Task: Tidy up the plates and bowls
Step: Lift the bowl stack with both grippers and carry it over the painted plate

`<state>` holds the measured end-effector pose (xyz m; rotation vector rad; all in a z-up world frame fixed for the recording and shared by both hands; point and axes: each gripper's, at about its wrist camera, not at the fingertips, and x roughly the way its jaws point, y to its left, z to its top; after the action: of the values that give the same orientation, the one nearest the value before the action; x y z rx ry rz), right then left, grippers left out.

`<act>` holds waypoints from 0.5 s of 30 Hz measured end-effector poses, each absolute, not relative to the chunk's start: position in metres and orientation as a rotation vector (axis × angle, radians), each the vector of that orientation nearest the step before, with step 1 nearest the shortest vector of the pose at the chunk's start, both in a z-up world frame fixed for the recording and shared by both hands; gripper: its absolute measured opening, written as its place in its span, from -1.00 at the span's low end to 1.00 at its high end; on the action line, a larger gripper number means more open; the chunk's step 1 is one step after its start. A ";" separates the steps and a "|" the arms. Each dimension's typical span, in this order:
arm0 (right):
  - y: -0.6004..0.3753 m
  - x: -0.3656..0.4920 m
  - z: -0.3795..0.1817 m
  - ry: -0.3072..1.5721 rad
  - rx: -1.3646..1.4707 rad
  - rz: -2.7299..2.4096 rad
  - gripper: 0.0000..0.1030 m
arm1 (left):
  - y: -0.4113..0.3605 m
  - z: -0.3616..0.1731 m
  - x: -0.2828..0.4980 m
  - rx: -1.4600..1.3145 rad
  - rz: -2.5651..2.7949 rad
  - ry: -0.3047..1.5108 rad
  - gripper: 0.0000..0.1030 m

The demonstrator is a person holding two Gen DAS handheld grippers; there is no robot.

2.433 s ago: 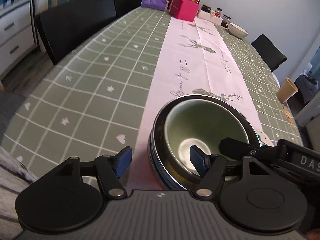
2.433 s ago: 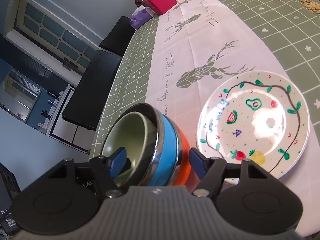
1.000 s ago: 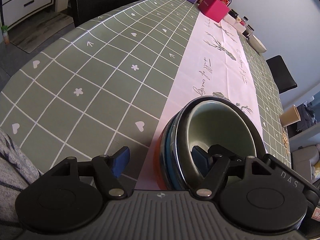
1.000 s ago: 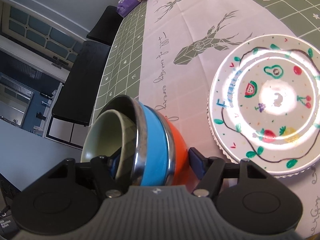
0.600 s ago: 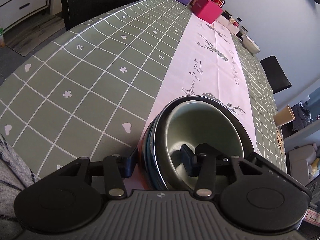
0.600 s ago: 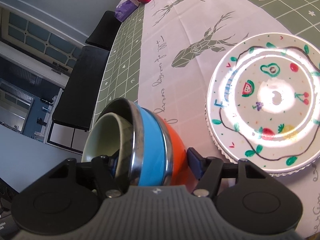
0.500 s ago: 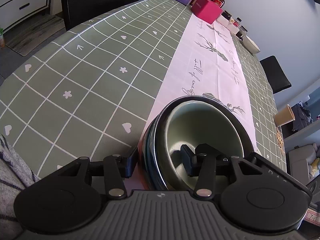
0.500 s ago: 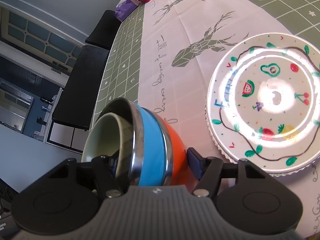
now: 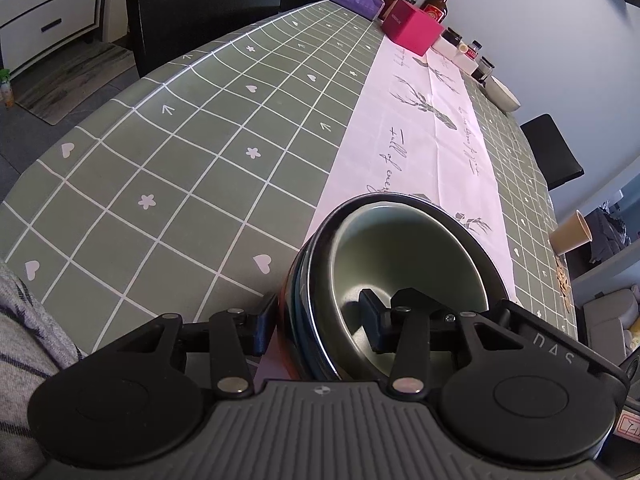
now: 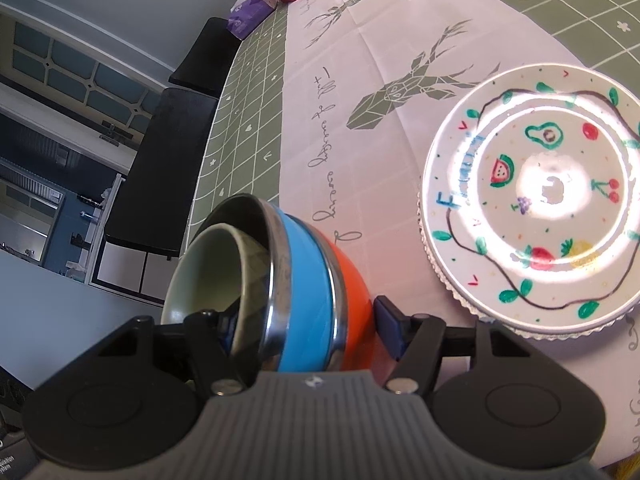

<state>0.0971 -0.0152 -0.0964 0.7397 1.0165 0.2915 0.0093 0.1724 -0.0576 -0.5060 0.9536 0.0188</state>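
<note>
A nested stack of bowls (image 10: pixel 304 288) is held off the table between both grippers: an orange bowl outside, a blue one with a steel rim, a pale green one (image 9: pixel 404 256) inside. My left gripper (image 9: pixel 316 320) is shut on the stack's near wall, one finger outside, one inside. My right gripper (image 10: pixel 308 332) is shut on the opposite wall the same way. A white plate with painted fruit (image 10: pixel 532 196) lies on the pink runner (image 10: pixel 360 40) to the right of the stack.
The green checked tablecloth (image 9: pixel 192 140) stretches ahead. A pink box (image 9: pixel 412 28), bottles, jars and a white bowl (image 9: pixel 502 94) stand at the far end. A paper cup (image 9: pixel 570 232) is at the right edge. Black chairs (image 9: pixel 200 4) line the left side.
My left gripper closed from open onto the stack's wall. The right gripper tightened on the other side. The stack tilted and shifted slightly with both hands.
</note>
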 end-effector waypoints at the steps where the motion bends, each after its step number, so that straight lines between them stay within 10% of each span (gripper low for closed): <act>1: -0.015 0.097 -0.095 1.014 0.739 0.293 0.23 | 0.173 -0.056 0.008 -0.504 0.020 0.950 -0.03; 15: -0.026 0.089 -0.075 0.974 0.749 0.280 0.22 | 0.161 -0.035 0.008 -0.487 0.005 0.932 -0.03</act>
<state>0.0887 -0.0256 -0.0748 0.7489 0.9738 0.2803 0.0083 0.1609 -0.0348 -0.4868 0.9321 0.0046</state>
